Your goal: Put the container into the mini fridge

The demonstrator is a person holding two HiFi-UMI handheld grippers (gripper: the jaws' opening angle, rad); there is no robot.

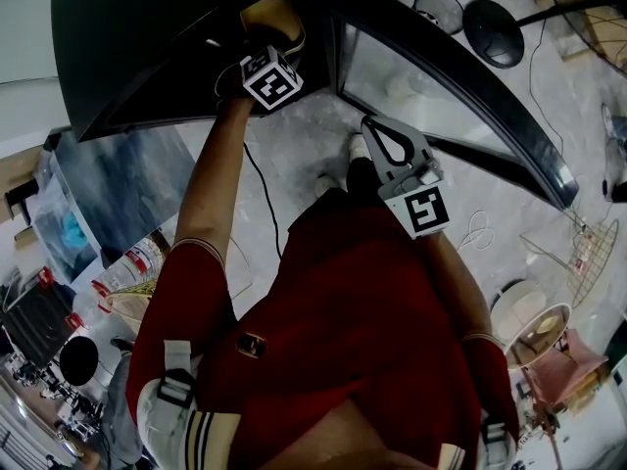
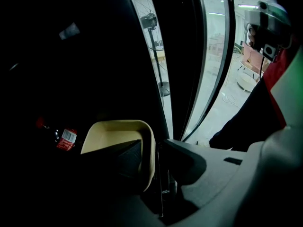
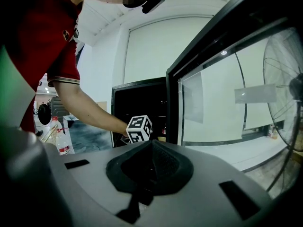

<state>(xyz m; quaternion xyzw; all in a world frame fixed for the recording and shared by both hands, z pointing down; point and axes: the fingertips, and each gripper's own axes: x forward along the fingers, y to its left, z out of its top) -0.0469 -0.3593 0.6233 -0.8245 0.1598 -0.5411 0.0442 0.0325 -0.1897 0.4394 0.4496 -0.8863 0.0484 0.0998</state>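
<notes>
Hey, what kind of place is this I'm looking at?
Likely a workshop or test lab rather than a home: a glass-door mini fridge, a standing fan, loose wire fan guards on the floor, and a clutter of bottles.

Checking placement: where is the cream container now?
Left gripper view, lower left: the container is inside the mini fridge, right of a red-labelled bottle, its wall between the left claw's parted jaws.

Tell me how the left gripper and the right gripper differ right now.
The left gripper has its jaws apart, with a wall of the cream container between them; the right gripper has its jaws together on nothing. The left gripper reaches inside the dark mini fridge; the right gripper hangs outside, near the open glass door. Each bears a marker cube: the left's, the right's.
</notes>
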